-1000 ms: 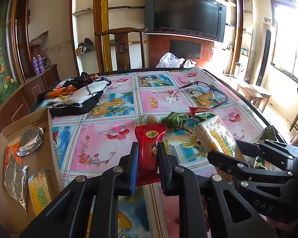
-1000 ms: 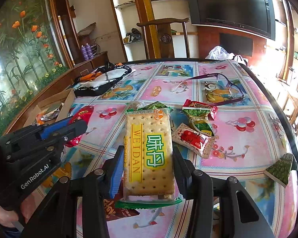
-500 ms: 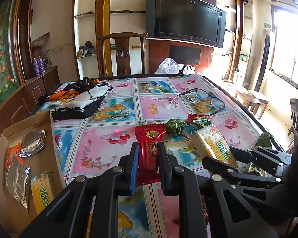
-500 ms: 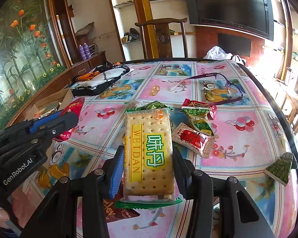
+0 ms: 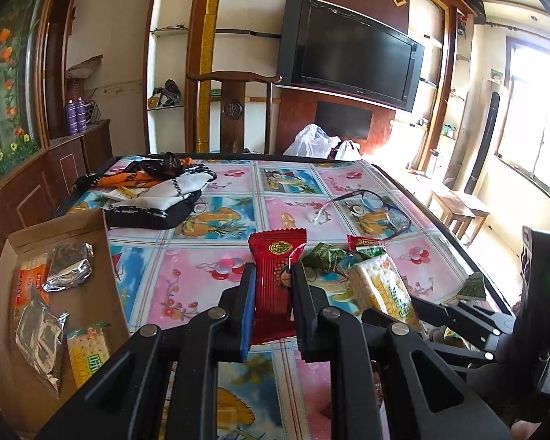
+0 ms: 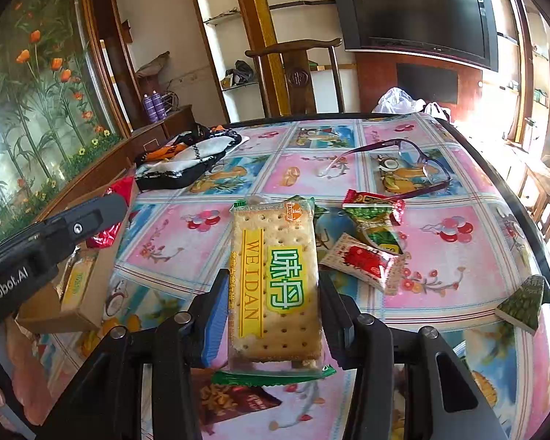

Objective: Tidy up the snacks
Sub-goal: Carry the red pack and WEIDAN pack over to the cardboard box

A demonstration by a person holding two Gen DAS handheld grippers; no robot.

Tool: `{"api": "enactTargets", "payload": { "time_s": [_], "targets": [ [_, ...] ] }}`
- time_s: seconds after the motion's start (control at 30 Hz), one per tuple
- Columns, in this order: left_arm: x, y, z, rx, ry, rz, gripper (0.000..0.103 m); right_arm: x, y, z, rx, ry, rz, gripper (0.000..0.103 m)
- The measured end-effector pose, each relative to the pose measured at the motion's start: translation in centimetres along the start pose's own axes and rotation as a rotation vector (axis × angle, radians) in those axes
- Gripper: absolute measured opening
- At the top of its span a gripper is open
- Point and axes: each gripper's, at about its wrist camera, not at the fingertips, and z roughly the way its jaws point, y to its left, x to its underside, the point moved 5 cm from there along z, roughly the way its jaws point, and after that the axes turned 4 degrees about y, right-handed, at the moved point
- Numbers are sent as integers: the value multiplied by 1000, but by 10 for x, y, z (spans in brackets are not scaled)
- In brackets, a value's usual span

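Observation:
My left gripper [image 5: 273, 275] is shut on a red snack packet [image 5: 275, 267] and holds it upright above the patterned table [image 5: 201, 278]. An open cardboard box [image 5: 102, 286] lies at the table's left edge with several packets in it, silver, orange and yellow-green. In the right wrist view the left gripper's fingers [image 6: 91, 216] hang over the box [image 6: 88, 293], the red packet [image 6: 123, 187] poking out. My right gripper [image 6: 273, 282] is shut on a long cracker packet [image 6: 275, 278], held above the table.
Loose snacks lie mid-table: a red-green packet [image 6: 374, 209], a red-white sachet [image 6: 363, 260], a green triangular pack [image 6: 524, 304] by the right edge and a brown packet [image 6: 238, 399] under my right gripper. Glasses [image 6: 403, 161] and a black-white cloth bundle [image 6: 187, 161] lie farther back.
My left gripper, with the red packet in it, has risen and drifted left to the cardboard box. The right gripper and its cracker packet have stayed put.

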Motion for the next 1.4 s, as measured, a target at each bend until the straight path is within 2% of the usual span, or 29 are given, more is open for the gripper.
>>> {"api": "enactTargets", "payload": {
  "time_s": [0.57, 0.83, 1.1, 1.4],
  "targets": [
    [-13, 76, -18, -57, -46, -155, 17, -3, 67, -1, -104, -29, -49, 50],
    [-17, 131, -30, -117, -67, -256, 17, 0, 99, 3, -151, -24, -89, 50],
    [-4, 198, -24, -193, 9, -396, 17, 2, 146, 9, -211, -13, -159, 50],
    [9, 236, -12, -229, 78, -472, 17, 2, 188, 18, -277, 6, -210, 50]
  ]
}}
